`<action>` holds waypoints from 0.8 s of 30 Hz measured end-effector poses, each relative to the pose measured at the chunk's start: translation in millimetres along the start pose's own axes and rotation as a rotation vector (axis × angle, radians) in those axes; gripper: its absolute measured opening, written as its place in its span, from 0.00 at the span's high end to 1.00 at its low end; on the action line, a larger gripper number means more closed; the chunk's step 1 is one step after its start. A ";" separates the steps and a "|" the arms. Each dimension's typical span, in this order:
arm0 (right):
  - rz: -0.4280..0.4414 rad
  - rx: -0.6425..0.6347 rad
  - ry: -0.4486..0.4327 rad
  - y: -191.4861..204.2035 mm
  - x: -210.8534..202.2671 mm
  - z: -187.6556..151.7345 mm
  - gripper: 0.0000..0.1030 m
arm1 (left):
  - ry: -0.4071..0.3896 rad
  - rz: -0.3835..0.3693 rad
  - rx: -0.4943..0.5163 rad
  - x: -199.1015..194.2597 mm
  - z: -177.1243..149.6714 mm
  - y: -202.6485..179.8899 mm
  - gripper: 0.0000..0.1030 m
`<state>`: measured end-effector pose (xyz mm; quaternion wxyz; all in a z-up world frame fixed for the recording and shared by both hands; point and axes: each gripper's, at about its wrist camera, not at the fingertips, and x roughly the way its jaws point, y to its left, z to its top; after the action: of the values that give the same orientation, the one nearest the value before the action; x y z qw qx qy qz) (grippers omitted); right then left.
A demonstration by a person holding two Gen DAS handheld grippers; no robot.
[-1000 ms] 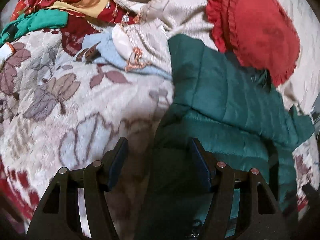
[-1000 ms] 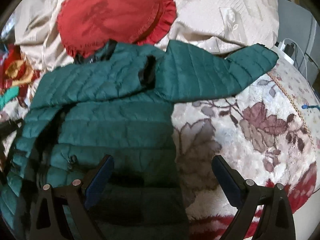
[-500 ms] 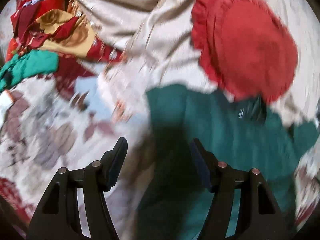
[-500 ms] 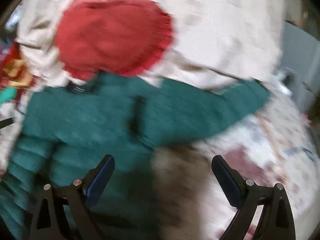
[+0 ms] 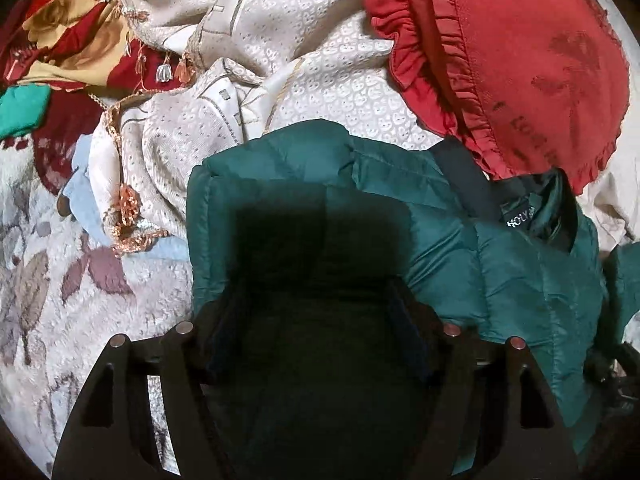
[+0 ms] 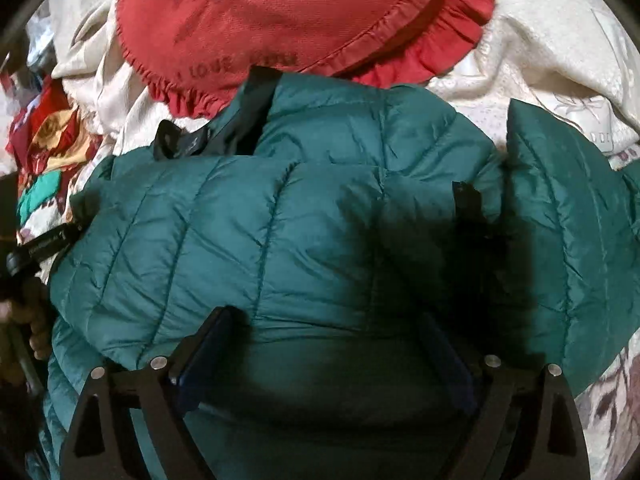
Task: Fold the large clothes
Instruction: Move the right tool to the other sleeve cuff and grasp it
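Observation:
A dark green quilted puffer jacket (image 5: 500, 272) lies on a floral blanket, its collar label (image 5: 520, 220) up against a red ruffled cushion. My left gripper (image 5: 316, 320) hangs low over the jacket's left shoulder. Its jaws are opening, with shadowed jacket fabric between and under them. In the right wrist view the jacket (image 6: 240, 220) fills the middle, one sleeve (image 6: 568, 240) spread to the right. My right gripper (image 6: 328, 348) sits over the jacket's upper body. Its jaws stand wide and are closing, with a bulge of fabric between them.
The red cushion (image 5: 520, 60) (image 6: 300, 20) rests on cream patterned cloth (image 5: 300, 60) behind the collar. Red and gold clothes (image 5: 68, 40) are heaped at the far left. Floral blanket (image 5: 60, 280) (image 6: 608, 400) shows on both sides. A hand (image 6: 28, 316) appears at the left edge.
Both grippers have travelled forward along the jacket toward the collar and the cushion. The left gripper went from the jacket's edge to over its shoulder. The right one now sits fully above the jacket.

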<state>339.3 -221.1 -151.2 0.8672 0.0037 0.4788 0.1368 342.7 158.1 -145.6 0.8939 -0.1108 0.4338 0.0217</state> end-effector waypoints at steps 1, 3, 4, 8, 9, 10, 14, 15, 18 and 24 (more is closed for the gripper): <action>-0.007 -0.013 0.010 1.5 -1.3 1.0 0.11 | -0.007 -0.011 -0.010 -0.8 -1.0 2.2 0.31; -0.018 -0.017 0.002 6.3 -10.3 5.7 0.12 | -0.019 -0.020 -0.020 -1.2 -1.7 4.0 0.31; -0.013 -0.004 -0.041 9.2 -20.1 10.2 0.12 | -0.022 -0.017 -0.019 -1.3 -1.6 3.7 0.30; 0.026 0.039 -0.125 15.6 -24.8 28.7 0.12 | -0.024 0.010 -0.002 -3.4 -2.4 -0.1 0.30; -0.001 0.032 -0.078 15.6 -10.8 30.2 0.11 | -0.024 0.007 -0.004 -4.8 -2.0 0.1 0.30; -0.032 0.028 -0.015 12.8 5.8 29.5 0.11 | -0.022 0.009 -0.006 -6.6 -2.9 1.1 0.30; -0.035 0.035 0.002 7.3 3.8 28.2 0.12 | -0.017 0.044 0.007 -26.5 -1.7 1.2 0.30; -0.026 0.036 -0.015 7.0 -4.8 28.3 0.12 | -0.025 0.057 -0.010 -36.1 -1.9 1.4 0.30; -0.033 0.026 -0.118 -3.3 -50.6 22.3 0.12 | -0.045 0.035 -0.073 -64.0 -2.9 -1.3 0.30; -0.272 0.121 -0.192 -96.5 -121.9 8.3 0.12 | -0.124 -0.078 -0.181 -126.3 -11.5 -46.0 0.18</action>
<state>307.2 -342.4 -58.8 0.9177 0.0041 0.3971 -0.0117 261.4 118.0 -45.6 0.9054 -0.2062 0.3696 0.0328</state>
